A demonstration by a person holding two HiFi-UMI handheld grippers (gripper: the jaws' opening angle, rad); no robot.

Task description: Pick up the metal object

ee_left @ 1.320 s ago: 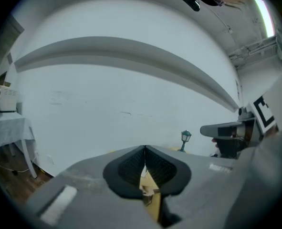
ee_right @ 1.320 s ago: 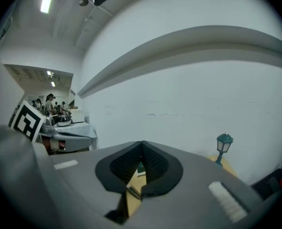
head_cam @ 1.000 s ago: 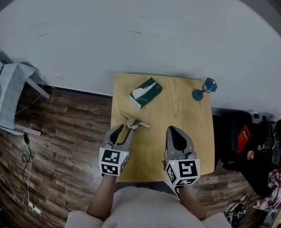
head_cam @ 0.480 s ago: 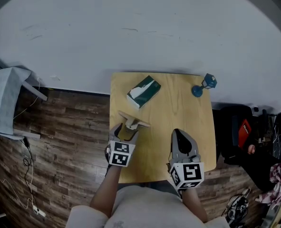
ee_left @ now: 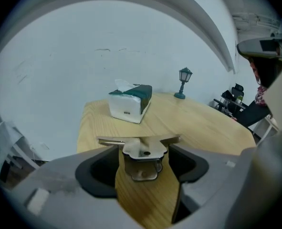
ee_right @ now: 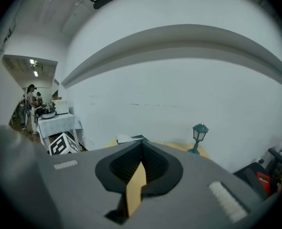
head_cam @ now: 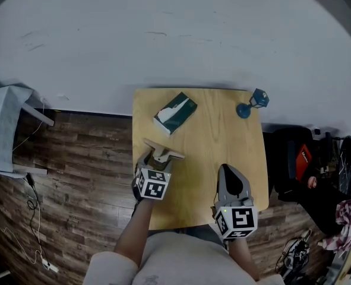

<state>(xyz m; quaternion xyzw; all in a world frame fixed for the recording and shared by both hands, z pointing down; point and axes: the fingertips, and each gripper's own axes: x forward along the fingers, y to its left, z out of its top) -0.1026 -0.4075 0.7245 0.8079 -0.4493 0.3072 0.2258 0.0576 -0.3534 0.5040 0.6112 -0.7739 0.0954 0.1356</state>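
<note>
The metal object (head_cam: 162,154), a flat bracket with two thin arms, lies near the left edge of the wooden table (head_cam: 223,141). My left gripper (head_cam: 154,162) is right at it. In the left gripper view the metal object (ee_left: 141,156) sits between the jaws of the left gripper (ee_left: 144,149), which are opening and stand wide; its arms lie across the jaw tips and the pads do not press it. My right gripper (head_cam: 228,174) hovers over the table's near right part, jaws together with nothing in them; the right gripper (ee_right: 141,151) looks toward the wall.
A green-and-white tissue box (head_cam: 175,113) lies at the back left of the table. A small blue lantern figure (head_cam: 250,103) stands at the back right corner. A chair with grey cloth (head_cam: 9,129) stands left; black bags (head_cam: 300,165) lie right of the table.
My left gripper moved forward onto the metal object and its jaws spread wide around it. The right gripper drew back a little toward the near edge.
</note>
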